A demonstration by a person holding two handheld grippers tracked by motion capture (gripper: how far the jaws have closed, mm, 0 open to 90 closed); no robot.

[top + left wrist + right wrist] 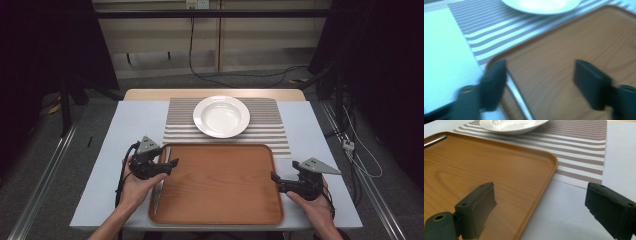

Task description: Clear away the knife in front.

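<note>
On my table [110, 150] I count the following items. Trays: one wooden tray [220, 187], rectangular with rounded corners. Plates: one white deep plate [221, 116]. Placemats: one striped placemat [280, 127]. Cutlery: one metal utensil [159, 187], lying along the tray's left rim; its type cannot be determined. Grippers: two, one in each of my hands, namely the left gripper [172, 164] and the right gripper [276, 180], each with two black jaws.

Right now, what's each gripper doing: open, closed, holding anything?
Left gripper: open, holding nothing, over the tray's left edge.
Right gripper: open, holding nothing, straddling the tray's right rim.
</note>
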